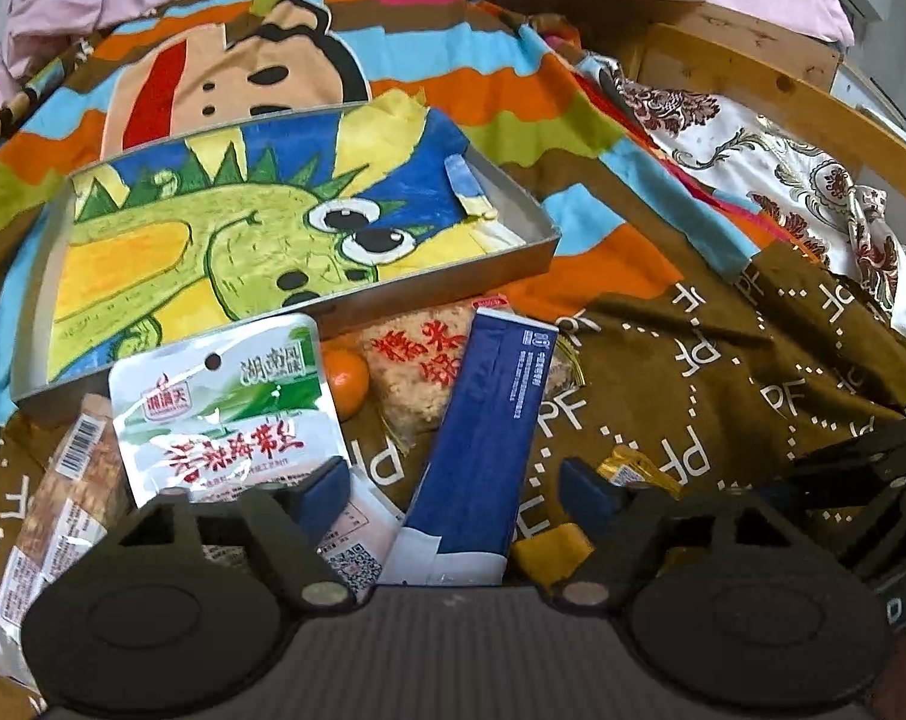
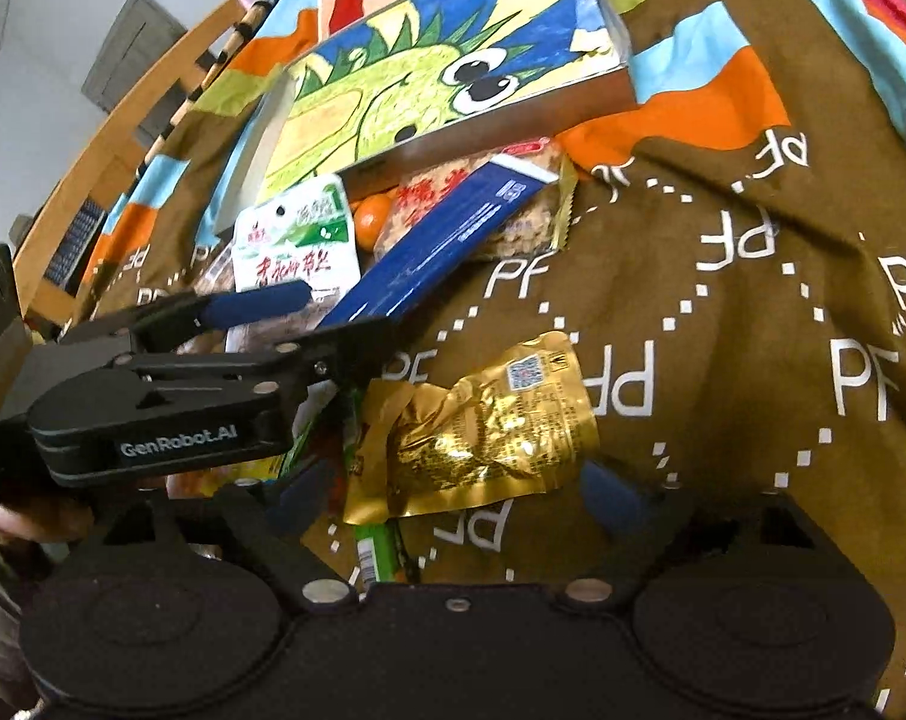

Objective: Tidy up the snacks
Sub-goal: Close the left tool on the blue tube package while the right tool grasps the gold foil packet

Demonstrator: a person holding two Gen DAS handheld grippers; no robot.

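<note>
Our left gripper (image 1: 456, 489) has its fingers (image 1: 324, 495) apart, straddling the low end of the blue box (image 1: 486, 438) without pressing on it; our right gripper (image 2: 453, 495) also has its fingers (image 2: 612, 501) apart, either side of the gold pouch (image 2: 483, 426), which lies crumpled on the brown blanket (image 2: 723, 330), and we see no pad pressing on it. The blue box leans across a rice-cake pack (image 1: 417, 372), with a white pouch (image 1: 225, 408) just beside it and an orange (image 1: 345, 381) between them. Beyond the heap sits the tray (image 1: 531, 258), lined with a dragon drawing and holding no snacks yet. We judge the box light and stiff, best pinched across its narrow sides near the middle so it does not swing. The gold pouch looks soft, slick and crinkly; we would take it across its puffed middle, gently, since foil slides and the contents may crush. The soft bedding gives under a push.
</note>
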